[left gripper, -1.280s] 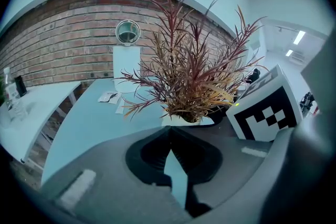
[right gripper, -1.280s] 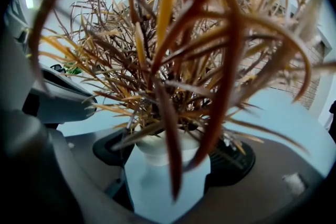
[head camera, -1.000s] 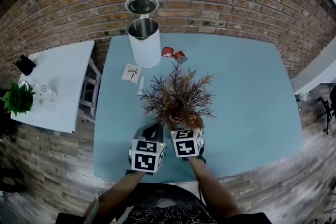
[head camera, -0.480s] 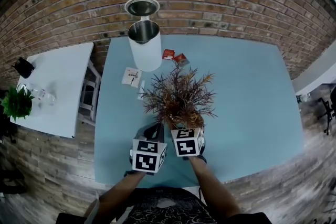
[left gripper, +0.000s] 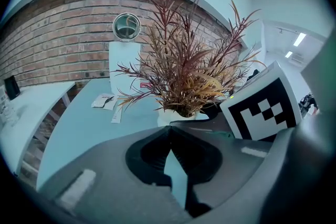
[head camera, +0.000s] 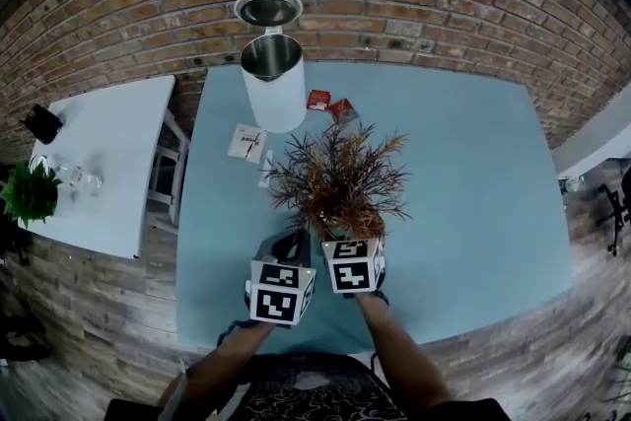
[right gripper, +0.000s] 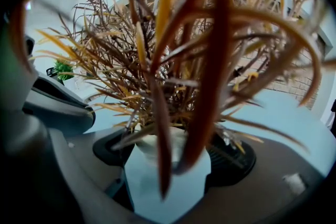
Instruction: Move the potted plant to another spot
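Note:
The potted plant [head camera: 342, 177] has spiky red-brown leaves and a small white pot; it is near the front of the light-blue table [head camera: 463, 182]. In the right gripper view the white pot [right gripper: 157, 147] sits between the jaws of my right gripper [right gripper: 170, 160], which is shut on it, with leaves filling the view. In the head view my right gripper [head camera: 347, 237] is at the plant's base and hides the pot. My left gripper [head camera: 293, 244] is just left of the pot, with its jaws shut on nothing [left gripper: 169, 131]. In the left gripper view the pot [left gripper: 169, 115] is just ahead.
A white cylindrical container [head camera: 273, 79] with its lid up stands at the table's far edge, against the brick wall. Red packets [head camera: 330, 104] and a paper card [head camera: 246, 140] lie behind the plant. To the left, a white side table [head camera: 108, 153] holds a small green plant [head camera: 30, 192].
Almost nothing: both grippers and the plant keep their places, and only the head view shifts slightly.

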{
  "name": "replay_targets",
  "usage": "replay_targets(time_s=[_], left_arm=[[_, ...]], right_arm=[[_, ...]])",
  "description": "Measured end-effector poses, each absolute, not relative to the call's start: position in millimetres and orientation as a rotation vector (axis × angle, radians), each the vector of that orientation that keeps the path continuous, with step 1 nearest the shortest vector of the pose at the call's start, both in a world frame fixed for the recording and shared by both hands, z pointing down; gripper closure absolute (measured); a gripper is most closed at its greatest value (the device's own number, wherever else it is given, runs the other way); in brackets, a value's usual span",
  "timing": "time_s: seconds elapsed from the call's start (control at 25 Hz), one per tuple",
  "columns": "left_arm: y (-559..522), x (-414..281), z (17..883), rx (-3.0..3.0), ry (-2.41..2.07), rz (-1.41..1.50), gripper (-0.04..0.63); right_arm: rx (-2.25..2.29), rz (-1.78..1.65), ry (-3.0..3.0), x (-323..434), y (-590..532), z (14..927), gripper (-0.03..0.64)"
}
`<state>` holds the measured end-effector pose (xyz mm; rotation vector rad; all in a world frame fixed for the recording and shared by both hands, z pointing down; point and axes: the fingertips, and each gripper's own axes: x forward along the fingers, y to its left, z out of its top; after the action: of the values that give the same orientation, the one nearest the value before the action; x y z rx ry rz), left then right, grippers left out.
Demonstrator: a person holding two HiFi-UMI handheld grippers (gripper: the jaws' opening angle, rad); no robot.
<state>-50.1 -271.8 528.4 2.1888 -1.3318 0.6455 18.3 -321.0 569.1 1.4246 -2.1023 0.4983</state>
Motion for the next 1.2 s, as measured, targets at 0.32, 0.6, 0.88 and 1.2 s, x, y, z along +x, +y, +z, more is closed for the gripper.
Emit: replay_targets(time_s=[0.32,0.6,0.88,1.2], left_arm=[[-263,-50,525,2.187,-1.360,0.641,0.594],[-252,-48,514,2.199,-1.399,0.628,0.594],[-234,-50,508,2.200,-1.435,0.609,0.594],[-214,-50,503,2.201,-1.453,0.598,0.594]], right_arm=[[1.428,0.492,-2.114,24,-315,559,0.210],[1.373,0.489,-2.176,16,-296,553,0.225],[1.349,0.478,-2.208,14,-278,545,0.255],[1.333,0.475,-2.242,11,-257,534,0.303]])
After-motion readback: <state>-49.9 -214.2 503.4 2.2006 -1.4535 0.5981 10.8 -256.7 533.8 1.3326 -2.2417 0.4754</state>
